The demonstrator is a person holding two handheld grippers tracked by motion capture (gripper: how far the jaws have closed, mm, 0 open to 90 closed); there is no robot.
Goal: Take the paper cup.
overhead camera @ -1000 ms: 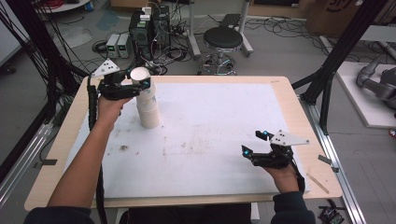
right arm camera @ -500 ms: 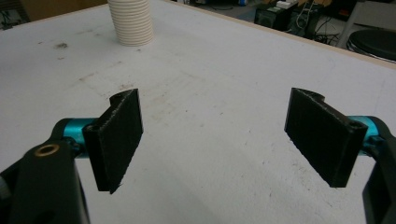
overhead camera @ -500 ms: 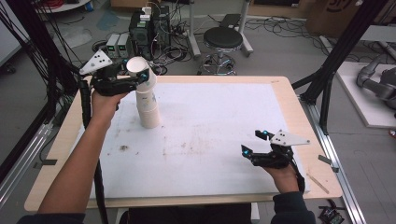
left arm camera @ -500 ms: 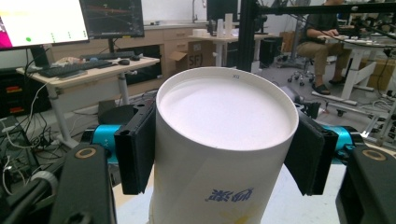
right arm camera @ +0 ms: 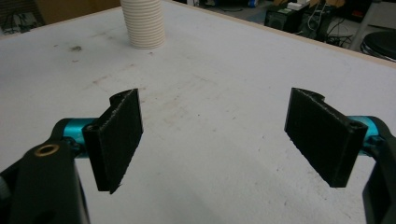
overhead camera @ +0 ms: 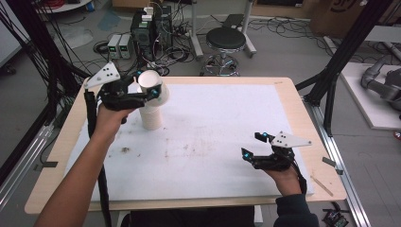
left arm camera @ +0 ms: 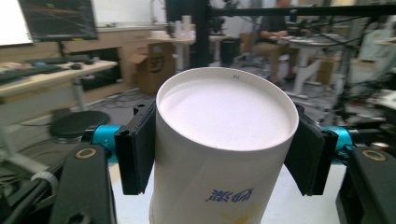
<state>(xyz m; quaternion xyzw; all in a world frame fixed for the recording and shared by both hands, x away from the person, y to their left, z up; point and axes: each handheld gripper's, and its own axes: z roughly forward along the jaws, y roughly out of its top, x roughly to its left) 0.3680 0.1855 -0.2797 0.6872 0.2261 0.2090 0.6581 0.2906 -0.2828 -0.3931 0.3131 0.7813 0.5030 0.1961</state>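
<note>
One stained white table (overhead camera: pixel 227 137), cluttered workshop.

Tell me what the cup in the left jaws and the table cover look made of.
Cup: looks like paper, matte white with a rolled rim and blue print on its side, like the ribbed stack of cups below it. Table cover: a white matte sheet, perhaps foam or paper, scuffed and stained; the pictures leave it open. The table edge looks like pale wood.
</note>
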